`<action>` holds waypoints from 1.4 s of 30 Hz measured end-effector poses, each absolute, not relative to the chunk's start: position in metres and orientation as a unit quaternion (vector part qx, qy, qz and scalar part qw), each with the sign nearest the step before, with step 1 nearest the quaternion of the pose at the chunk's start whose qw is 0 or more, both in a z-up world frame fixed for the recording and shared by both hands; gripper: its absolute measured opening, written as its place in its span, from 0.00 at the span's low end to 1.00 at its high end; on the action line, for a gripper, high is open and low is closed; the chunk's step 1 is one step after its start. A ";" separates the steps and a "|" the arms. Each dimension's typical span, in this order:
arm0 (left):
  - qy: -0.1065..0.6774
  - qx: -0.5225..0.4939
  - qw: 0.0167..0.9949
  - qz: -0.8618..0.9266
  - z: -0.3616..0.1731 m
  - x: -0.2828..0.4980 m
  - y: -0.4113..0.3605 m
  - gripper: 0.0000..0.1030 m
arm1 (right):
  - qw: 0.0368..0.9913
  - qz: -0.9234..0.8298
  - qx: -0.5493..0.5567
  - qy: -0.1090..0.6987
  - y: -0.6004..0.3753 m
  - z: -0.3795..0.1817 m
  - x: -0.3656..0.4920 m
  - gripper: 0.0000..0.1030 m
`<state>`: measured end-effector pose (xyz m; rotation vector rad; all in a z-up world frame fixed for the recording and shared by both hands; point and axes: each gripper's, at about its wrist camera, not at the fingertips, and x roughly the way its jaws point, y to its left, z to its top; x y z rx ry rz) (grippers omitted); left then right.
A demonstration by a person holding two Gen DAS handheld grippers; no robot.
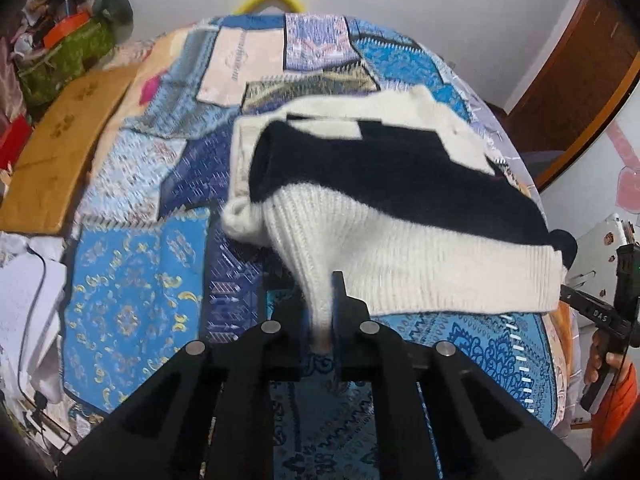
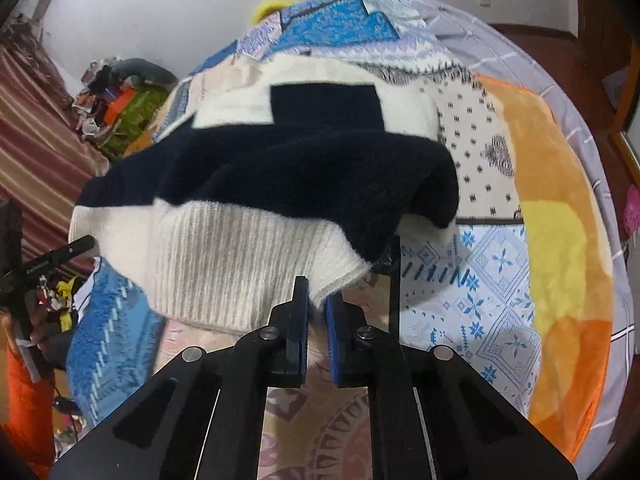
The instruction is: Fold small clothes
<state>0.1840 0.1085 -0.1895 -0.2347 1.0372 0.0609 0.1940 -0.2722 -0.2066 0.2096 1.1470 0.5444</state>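
Note:
A small knitted sweater (image 1: 400,184), cream with dark navy blocks, is held up over the patchwork bed cover. My left gripper (image 1: 322,312) is shut on the left corner of its ribbed cream hem. My right gripper (image 2: 317,300) is shut on the right corner of the same hem of the sweater (image 2: 260,184). The hem hangs stretched between the two grippers and the far part of the garment lies on the bed. The right gripper shows at the right edge of the left wrist view (image 1: 580,300), and the left gripper shows at the left edge of the right wrist view (image 2: 76,246).
The bed is covered by a blue patchwork quilt (image 1: 136,300) and an orange and yellow blanket (image 2: 560,240). A brown cardboard box (image 1: 60,148) and cluttered boxes (image 1: 68,48) stand left of the bed. White papers with a cable (image 1: 24,304) lie at the left edge.

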 end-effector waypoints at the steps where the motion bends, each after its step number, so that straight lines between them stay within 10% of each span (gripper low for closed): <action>1: 0.489 -0.106 0.866 0.032 -0.186 0.183 0.108 0.08 | 0.801 0.259 0.099 0.530 -0.272 -0.202 0.195 0.07; 18: 0.425 -0.074 0.901 0.052 -0.133 0.242 0.106 0.07 | 0.856 0.256 0.103 0.437 -0.260 -0.123 0.255 0.06; 42: 0.474 -0.088 0.873 0.082 -0.187 0.359 0.147 0.08 | 0.856 0.181 0.117 0.470 -0.265 -0.161 0.378 0.06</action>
